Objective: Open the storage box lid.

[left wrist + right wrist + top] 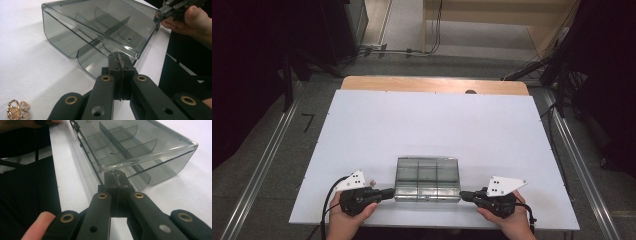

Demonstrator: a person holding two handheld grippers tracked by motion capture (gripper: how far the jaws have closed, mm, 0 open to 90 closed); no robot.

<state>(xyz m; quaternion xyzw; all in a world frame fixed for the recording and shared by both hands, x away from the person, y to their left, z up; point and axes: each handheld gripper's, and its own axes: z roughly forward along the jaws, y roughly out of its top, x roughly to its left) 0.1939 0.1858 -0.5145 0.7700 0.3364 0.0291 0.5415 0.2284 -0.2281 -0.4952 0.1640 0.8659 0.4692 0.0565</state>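
High view, white tabletop [432, 125] on grey floor [272, 150], wooden shelving behind, both grippers' fingers clenched beside smoky divided box [427, 179].

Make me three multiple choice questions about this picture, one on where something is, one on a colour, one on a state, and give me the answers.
1. Where does the clear box sit on the white table?
A. near the person's edge
B. far edge
C. left corner

2. What colour is the small flower-shaped trinket beside the left tongs?
A. blue
B. gold
C. green

3. How do the jaws of the right tongs stand?
A. wide open
B. shut
C. holding a cup

Answers: 1 A, the box lies between both hands at the near edge. 2 B, it shines gold. 3 B, the jaws meet at the box's corner.
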